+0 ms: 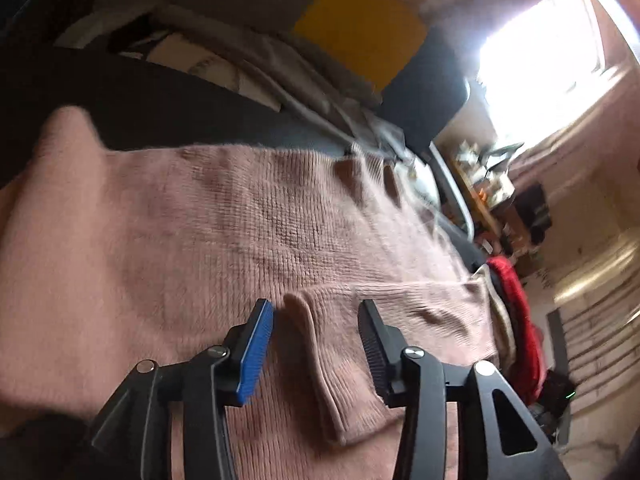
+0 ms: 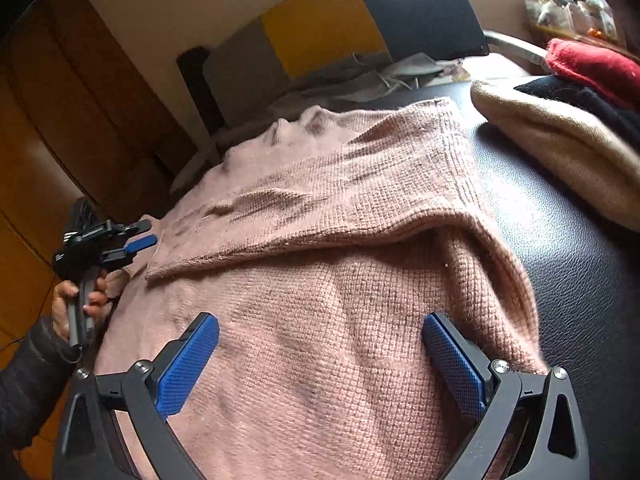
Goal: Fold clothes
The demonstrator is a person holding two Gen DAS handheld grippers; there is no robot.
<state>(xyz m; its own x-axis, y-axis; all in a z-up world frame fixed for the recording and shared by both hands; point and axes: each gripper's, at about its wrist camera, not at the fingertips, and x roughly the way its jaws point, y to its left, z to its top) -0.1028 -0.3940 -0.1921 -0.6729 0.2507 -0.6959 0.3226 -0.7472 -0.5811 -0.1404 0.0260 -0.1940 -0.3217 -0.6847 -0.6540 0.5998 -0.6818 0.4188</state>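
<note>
Pink knit sweater lies flat on the black leather surface, sleeve folded across. Both claws spread, left gripper straddling the cuff; I'd pinch it squarely. Right gripper hovers over the hem.

No text, label, brand or number can be read in either view. The body of the left claw, seen from the right wrist camera, carries small pale marks, but they are too small and blurred to make out as letters.
</note>
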